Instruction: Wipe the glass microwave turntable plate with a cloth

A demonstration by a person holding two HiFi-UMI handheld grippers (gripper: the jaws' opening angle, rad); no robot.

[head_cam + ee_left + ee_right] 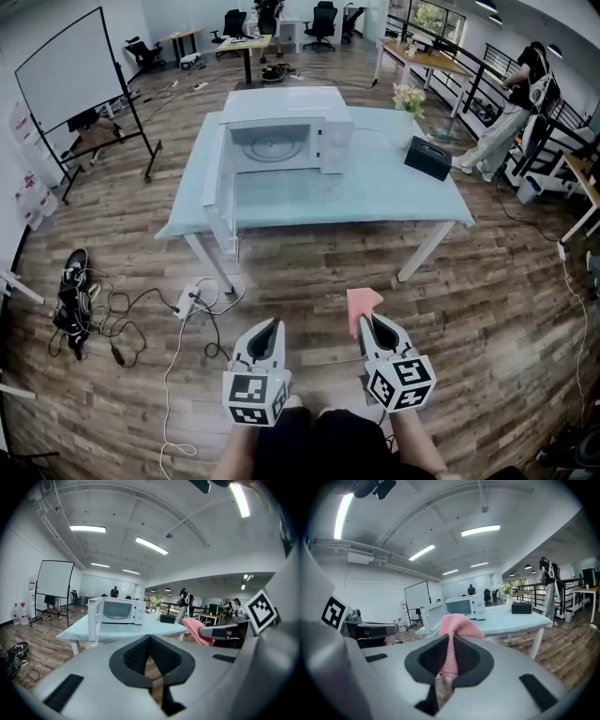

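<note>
We are holding the left gripper low in front of the body, its jaws brought together on nothing. It is free to handle the plate when needed.

Ahead, on the table, the microwave is standing with its door swung out to the left, so the cavity is facing us. The plate is lying flat on the cavity floor, in its working seat, not yet lifted out. We are judging front access to be unobstructed, since the door is hanging clear of the opening.

To the right, the right gripper is clamping the pink cloth. One fold is pinched between the jaws and the rest is standing up past the tips, which is leaving a loose pad ready for wiping.

Both grippers are well apart from the table, over the wood floor, so wiping is not yet under way. We are judging the next step to be an approach to the open microwave, cloth leading.
</note>
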